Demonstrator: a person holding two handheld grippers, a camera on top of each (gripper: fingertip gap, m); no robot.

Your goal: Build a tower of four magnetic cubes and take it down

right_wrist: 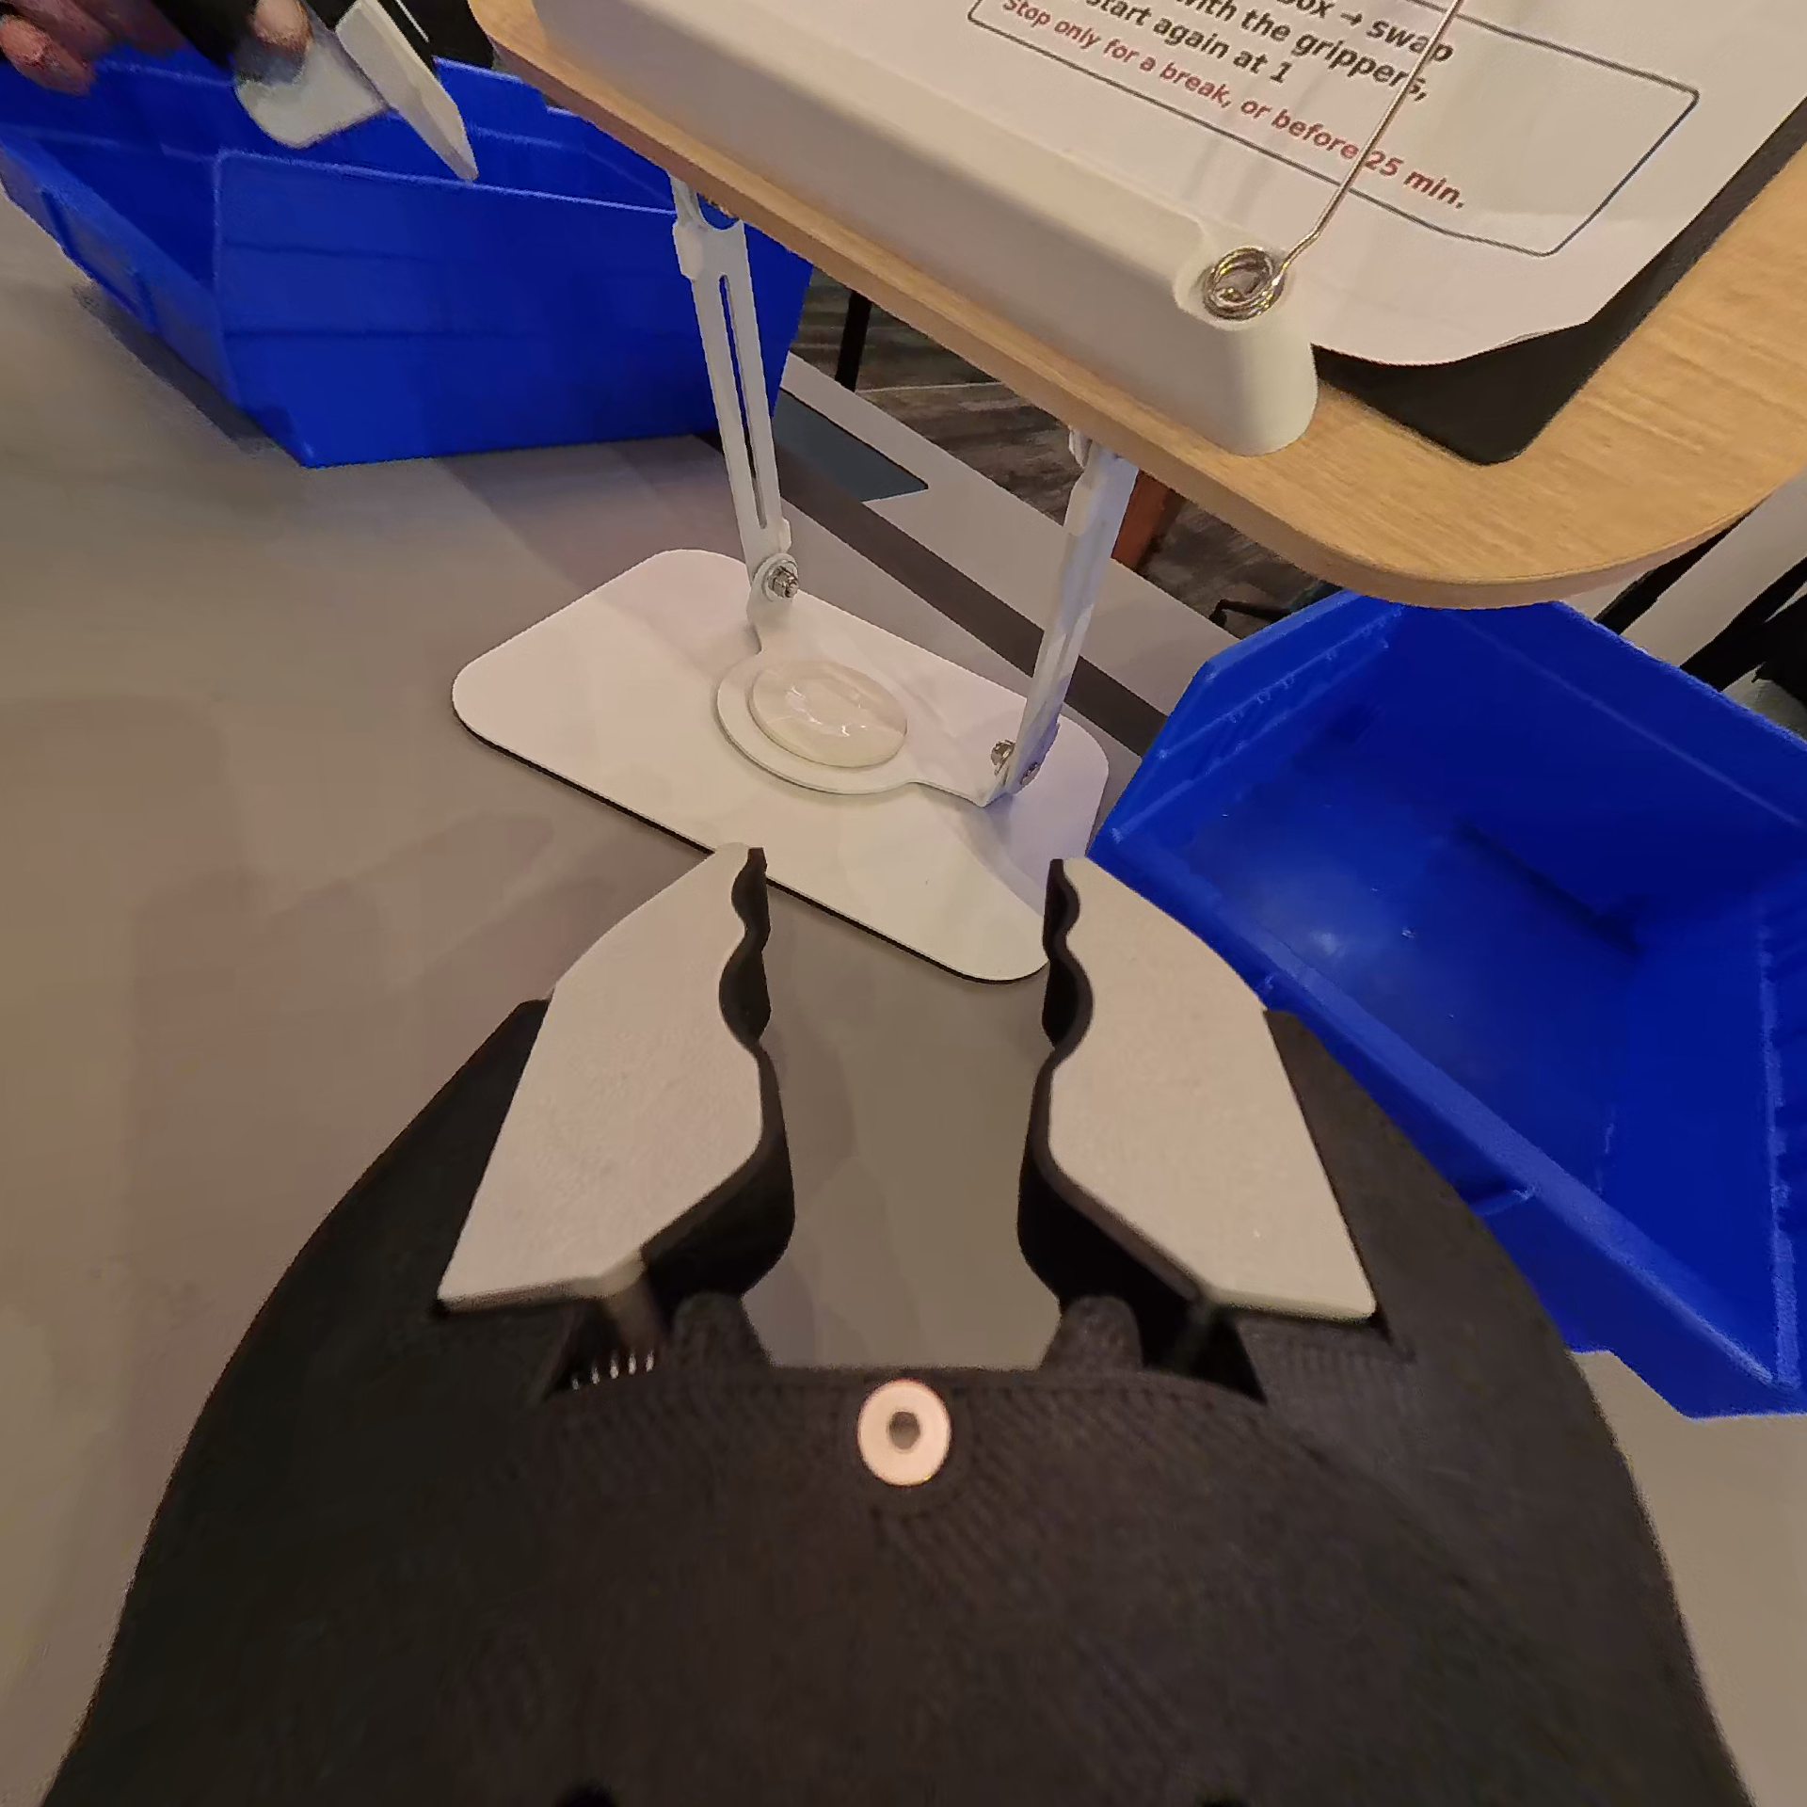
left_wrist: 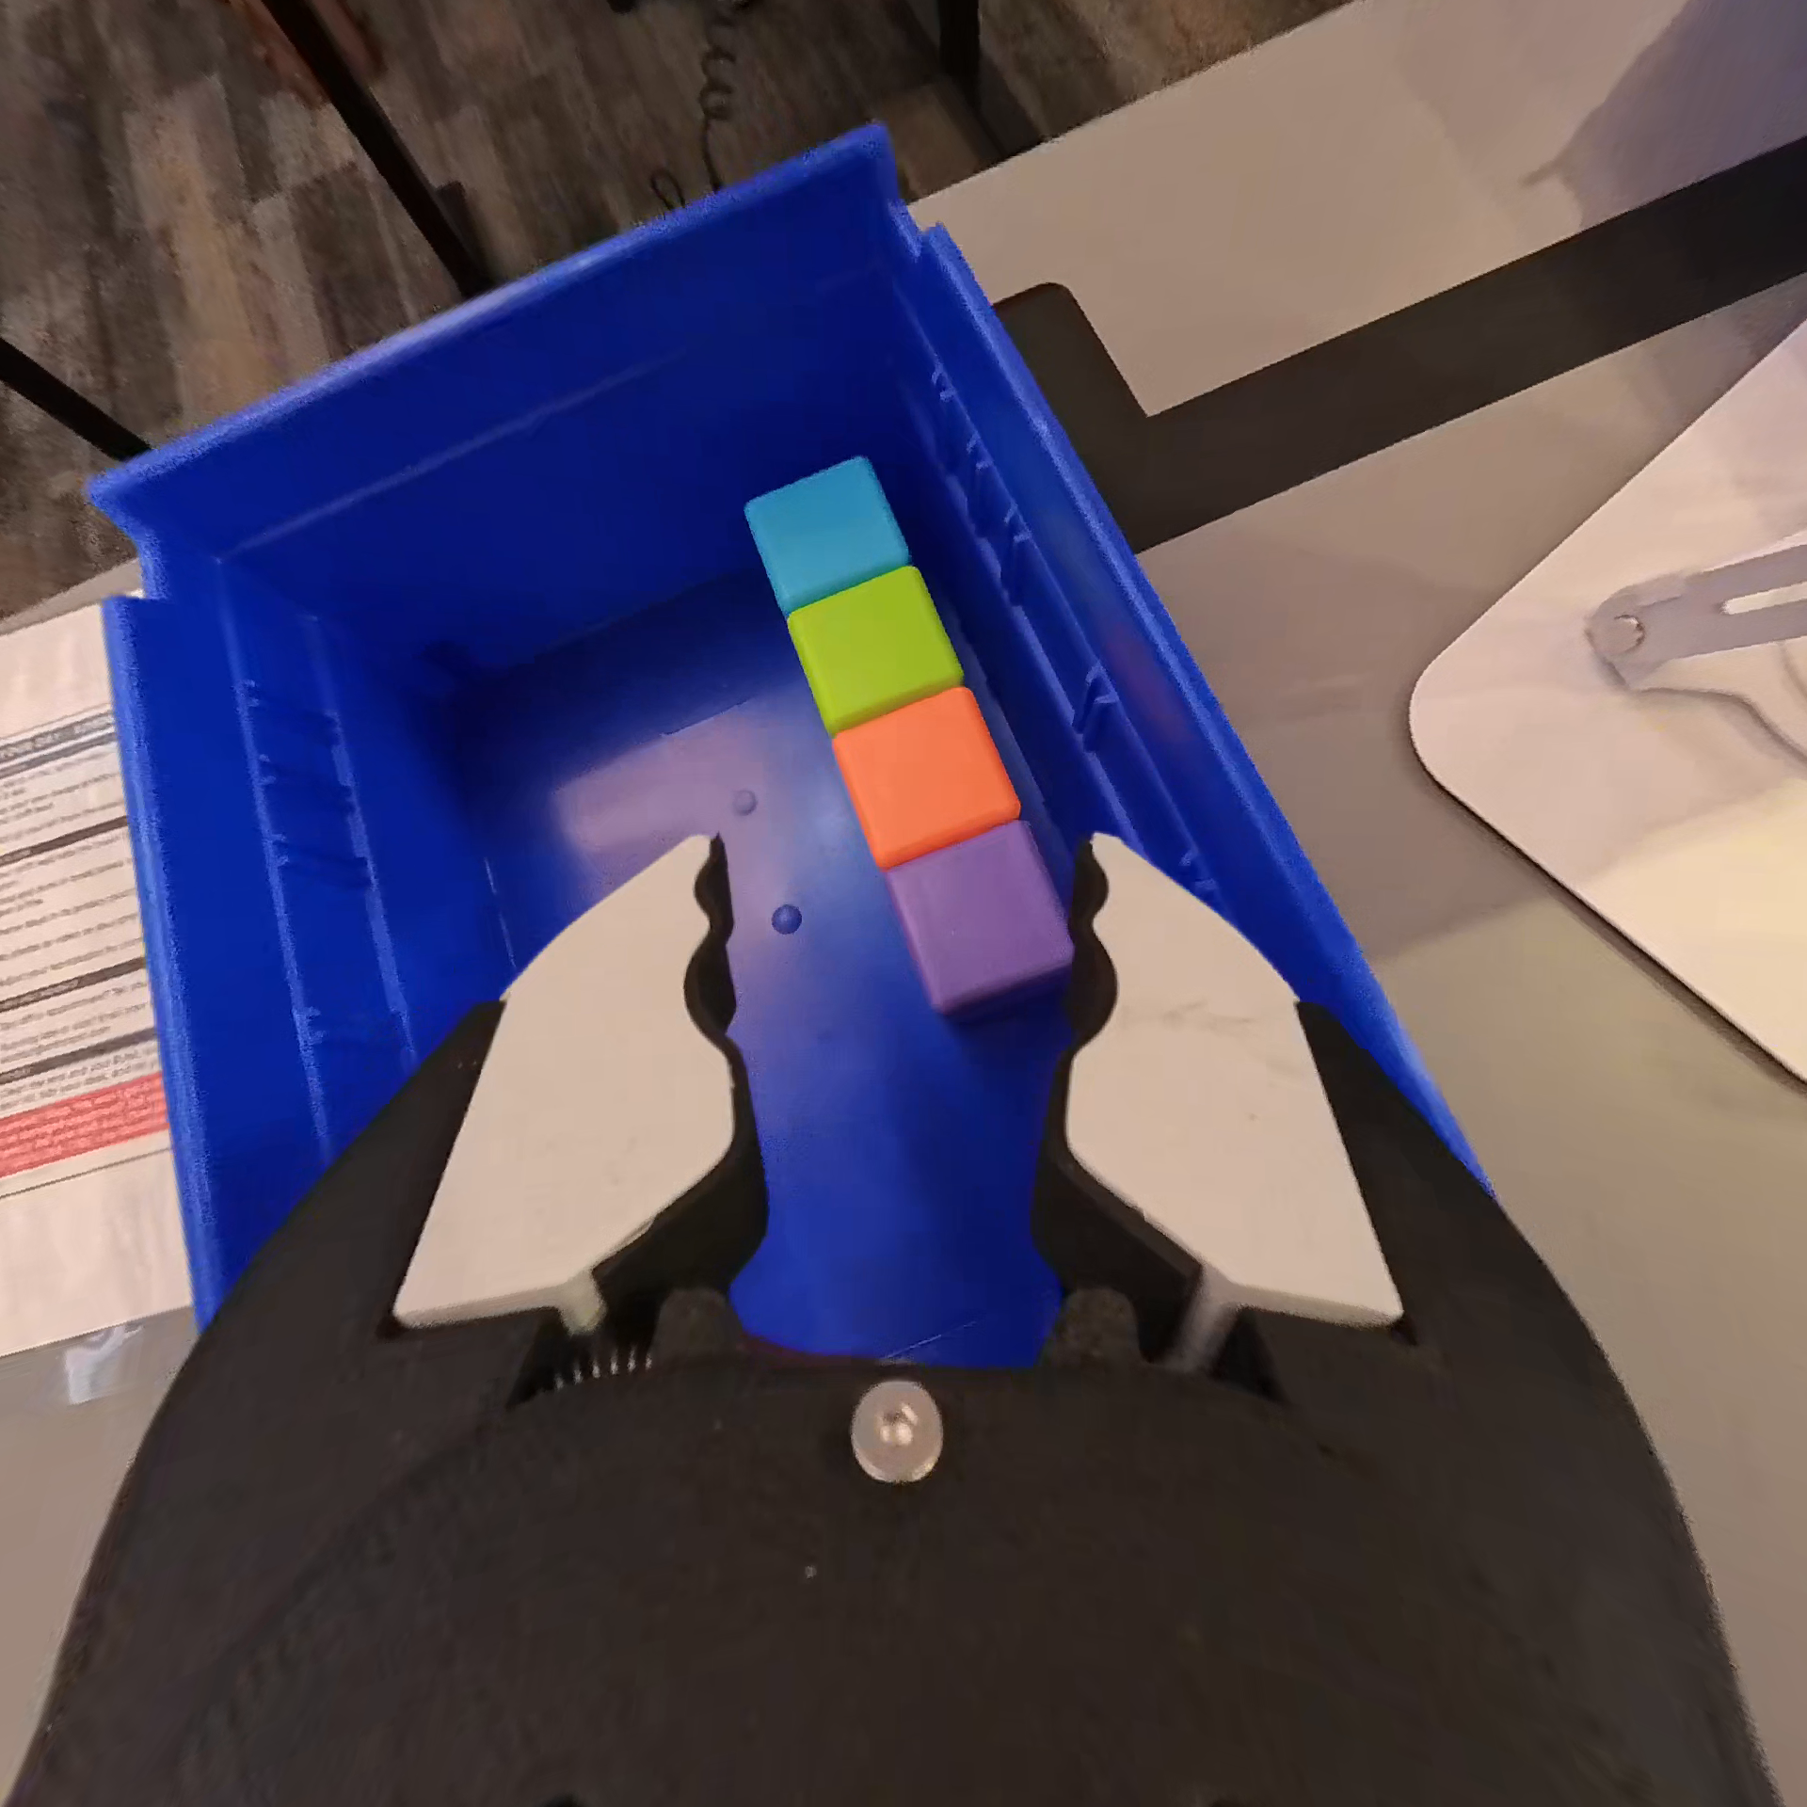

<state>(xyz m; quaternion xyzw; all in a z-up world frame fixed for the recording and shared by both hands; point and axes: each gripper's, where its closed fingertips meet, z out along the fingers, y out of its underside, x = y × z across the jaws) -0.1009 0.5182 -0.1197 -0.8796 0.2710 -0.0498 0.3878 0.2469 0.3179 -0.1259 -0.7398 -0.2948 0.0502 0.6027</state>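
In the left wrist view a row of four joined cubes lies on the floor of a blue bin (left_wrist: 323, 802), along its right wall: light blue (left_wrist: 826, 533), green (left_wrist: 873, 647), orange (left_wrist: 924, 772) and purple (left_wrist: 978, 914). My left gripper (left_wrist: 900, 851) is open above the bin, its right finger just beside the purple cube. My right gripper (right_wrist: 904, 870) is open and empty over the grey table. The left gripper's fingertips (right_wrist: 391, 88) show far off at the top left of the right wrist view, over that blue bin (right_wrist: 440, 323).
A second blue bin (right_wrist: 1467, 978), with nothing seen in it, sits right of my right gripper. A white stand (right_wrist: 782, 743) holds a wooden board with a printed sheet (right_wrist: 1271, 196) overhead. A printed paper (left_wrist: 68, 929) lies left of the first bin. The table edge is behind the bin. The left gripper's tips are roughly 40 cm from the right gripper's.
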